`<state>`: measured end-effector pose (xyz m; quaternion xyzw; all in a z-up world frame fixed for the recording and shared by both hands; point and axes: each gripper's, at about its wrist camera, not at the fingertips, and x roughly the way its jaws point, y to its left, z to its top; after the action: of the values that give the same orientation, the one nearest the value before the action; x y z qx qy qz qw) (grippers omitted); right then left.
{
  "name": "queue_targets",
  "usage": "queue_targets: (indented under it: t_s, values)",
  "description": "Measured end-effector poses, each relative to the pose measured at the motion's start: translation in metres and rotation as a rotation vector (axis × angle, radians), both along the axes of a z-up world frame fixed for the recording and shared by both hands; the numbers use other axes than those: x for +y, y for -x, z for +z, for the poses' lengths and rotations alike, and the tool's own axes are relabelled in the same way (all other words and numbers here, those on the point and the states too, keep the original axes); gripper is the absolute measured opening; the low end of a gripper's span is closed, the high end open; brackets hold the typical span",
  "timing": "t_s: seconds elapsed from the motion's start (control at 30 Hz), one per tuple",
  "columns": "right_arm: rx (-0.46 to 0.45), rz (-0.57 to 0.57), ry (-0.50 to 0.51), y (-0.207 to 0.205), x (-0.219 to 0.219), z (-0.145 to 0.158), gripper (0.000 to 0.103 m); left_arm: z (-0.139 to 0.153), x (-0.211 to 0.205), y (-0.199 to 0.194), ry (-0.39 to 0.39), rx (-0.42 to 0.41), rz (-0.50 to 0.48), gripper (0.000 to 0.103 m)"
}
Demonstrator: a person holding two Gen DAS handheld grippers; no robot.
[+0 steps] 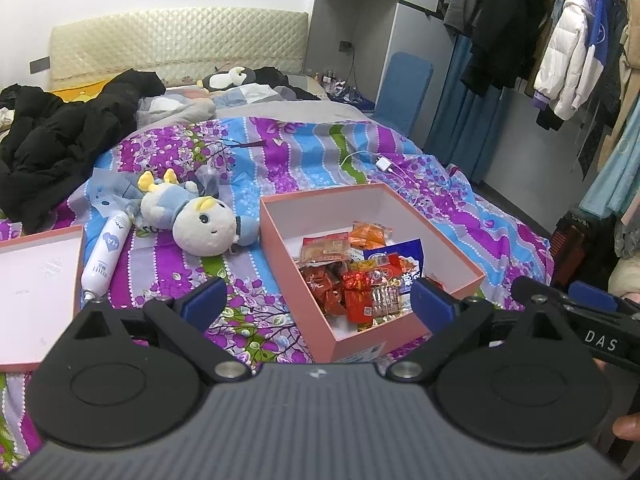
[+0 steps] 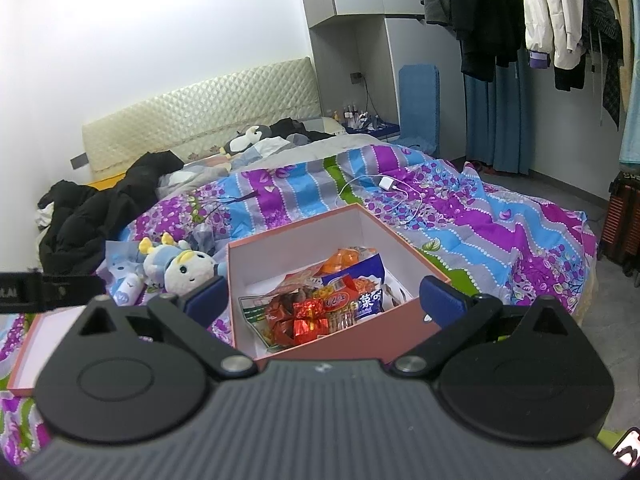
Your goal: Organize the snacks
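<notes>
on the floral bed [image 1: 312, 160], snacks [image 1: 360, 276] fill the pink box [image 1: 280, 216]; both jaws released, empty. likely next: fetch the lid [image 1: 36, 280] beside the box.

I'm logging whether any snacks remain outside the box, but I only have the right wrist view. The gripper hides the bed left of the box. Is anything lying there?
Observer: No snacks that I can see. A white bottle lies between the plush toy and the lid.
Reviewer: Is anything in the lid?
Observer: It lies inside up, and the part that shows holds nothing.
Reviewer: And the left gripper?
Observer: The left gripper is open and holds nothing. It faces the box.
</notes>
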<state>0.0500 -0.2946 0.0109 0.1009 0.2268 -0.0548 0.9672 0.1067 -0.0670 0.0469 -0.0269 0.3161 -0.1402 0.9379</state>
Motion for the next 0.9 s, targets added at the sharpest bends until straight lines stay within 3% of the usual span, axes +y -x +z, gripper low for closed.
queue_targets:
  t_s: [0.9]
  values:
    - [-0.009, -0.006, -0.001, -0.0004, 0.0004, 0.0067, 0.103, 0.0041, -0.0045, 0.0013, 0.006, -0.007, -0.017, 0.100]
